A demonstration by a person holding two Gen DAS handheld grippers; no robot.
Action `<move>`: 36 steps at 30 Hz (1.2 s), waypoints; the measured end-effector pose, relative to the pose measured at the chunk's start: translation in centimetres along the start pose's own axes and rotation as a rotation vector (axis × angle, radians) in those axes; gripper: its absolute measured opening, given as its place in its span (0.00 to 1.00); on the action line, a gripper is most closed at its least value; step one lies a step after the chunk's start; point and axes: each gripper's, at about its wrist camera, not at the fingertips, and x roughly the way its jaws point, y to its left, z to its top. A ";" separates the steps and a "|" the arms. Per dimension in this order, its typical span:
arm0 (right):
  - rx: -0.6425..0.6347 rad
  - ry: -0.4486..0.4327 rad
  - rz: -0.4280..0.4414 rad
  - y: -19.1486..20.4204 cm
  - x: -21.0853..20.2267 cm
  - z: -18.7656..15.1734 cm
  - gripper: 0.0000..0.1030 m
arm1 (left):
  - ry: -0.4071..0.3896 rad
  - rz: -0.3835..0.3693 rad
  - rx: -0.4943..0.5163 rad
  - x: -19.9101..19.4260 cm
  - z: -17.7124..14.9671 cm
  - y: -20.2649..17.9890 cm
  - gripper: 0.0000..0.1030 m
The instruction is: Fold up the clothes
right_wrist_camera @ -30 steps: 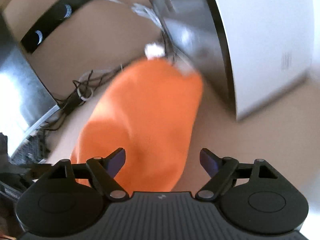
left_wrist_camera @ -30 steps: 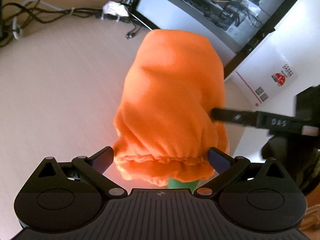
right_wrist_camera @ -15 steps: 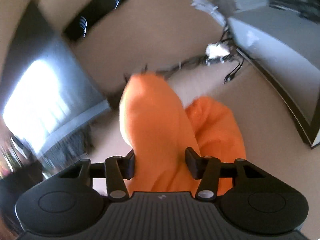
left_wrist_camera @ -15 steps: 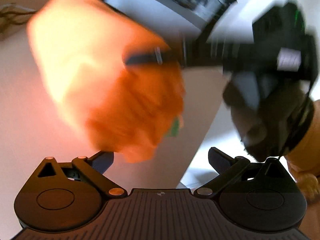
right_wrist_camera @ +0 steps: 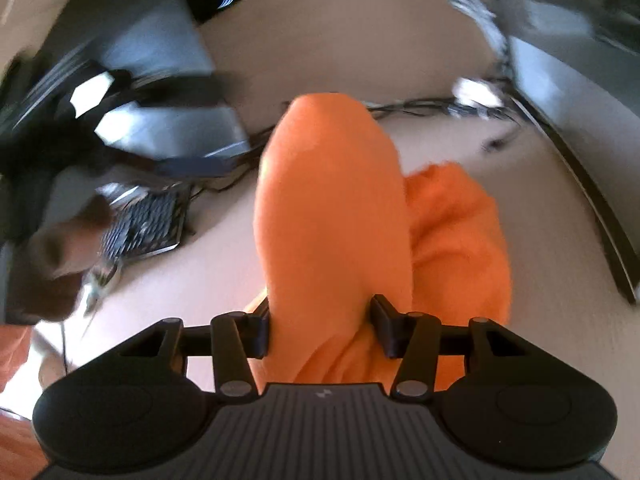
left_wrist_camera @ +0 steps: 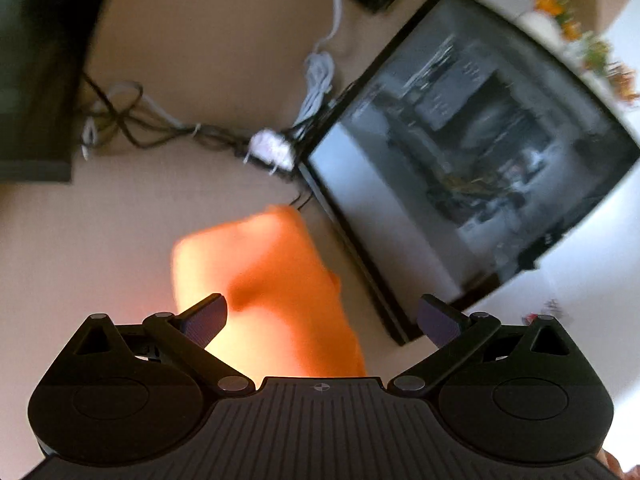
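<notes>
The right gripper [right_wrist_camera: 320, 322] is clamped on a thick roll of the orange garment [right_wrist_camera: 336, 216], which rises toward twelve o'clock while the rest bunches at two o'clock on the beige tabletop [right_wrist_camera: 520, 160]. The left gripper [left_wrist_camera: 322, 316] stands wide apart, holding nothing, with the cloth below at eleven o'clock. Folding looks barely begun: the garment is bunched, with no flat, squared fold showing.

Plain orange garment [right_wrist_camera: 332, 216] on a pale beige table [left_wrist_camera: 100, 240], beside black and grey cables [left_wrist_camera: 160, 124].
</notes>
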 end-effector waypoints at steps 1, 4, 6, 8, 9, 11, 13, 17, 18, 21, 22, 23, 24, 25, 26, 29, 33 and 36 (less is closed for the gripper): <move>-0.011 0.005 -0.002 0.1 0.3 0.1 0.48 | 0.029 0.063 0.007 1.3 0.0 -0.4 1.00; -0.051 -0.004 0.014 -0.3 -1.0 0.2 0.50 | 0.086 0.201 0.036 3.0 -0.5 -0.6 1.00; -0.049 -0.041 0.037 -1.1 -3.0 0.4 0.58 | 0.096 0.214 0.019 3.5 -0.6 0.2 1.00; -0.011 -0.115 -0.003 -2.5 -4.4 1.5 0.59 | 0.096 0.213 -0.004 3.3 -0.8 0.9 1.00; 0.002 -0.149 -0.054 -3.1 -4.5 2.4 0.58 | 0.094 0.217 -0.002 3.2 -0.9 1.1 1.00; 0.003 -0.196 -0.148 -4.0 -2.9 4.3 0.47 | 0.085 0.234 0.024 2.7 -1.3 1.0 1.00; 0.006 -0.228 -0.214 -4.6 -0.6 6.1 0.36 | 0.077 0.256 0.071 2.0 -1.4 0.5 0.99; -0.006 -0.125 -0.258 -5.7 6.6 7.0 0.30 | 0.071 0.306 0.142 1.3 -1.6 0.5 0.99; -0.024 -0.070 -0.279 -6.0 8.3 6.4 0.30 | 0.066 0.311 0.140 1.0 -1.5 0.8 0.99; -0.132 -0.008 -0.344 -5.4 10.6 4.5 0.31 | 0.053 0.283 0.115 0.9 -1.0 1.6 0.98; -0.170 -0.019 -0.361 -4.7 10.1 4.4 0.31 | 0.051 0.267 0.105 0.9 -1.0 1.8 0.98; -0.208 -0.030 -0.377 -4.0 9.6 4.3 0.31 | 0.051 0.253 0.098 0.9 -0.9 1.9 0.98; -0.217 -0.052 -0.367 -3.1 8.6 4.4 0.32 | 0.051 0.242 0.093 1.0 -0.8 2.0 0.98; -0.208 -0.076 -0.347 -2.0 7.4 4.3 0.34 | 0.050 0.233 0.090 1.1 -0.6 1.9 0.98; -0.187 -0.108 -0.313 -0.7 5.8 4.2 0.46 | 0.049 0.225 0.087 1.2 -0.5 1.9 0.98; -0.097 -0.175 -0.179 0.4 0.6 3.2 0.68 | 0.053 0.190 0.081 1.9 0.1 1.6 0.98; -0.021 -0.173 -0.099 1.0 -2.8 1.1 0.69 | 0.048 0.076 0.102 3.5 0.6 0.1 0.98; 0.068 -0.156 -0.095 1.3 -2.6 -0.1 0.69 | 0.097 -0.013 0.140 5.9 0.3 -2.4 0.98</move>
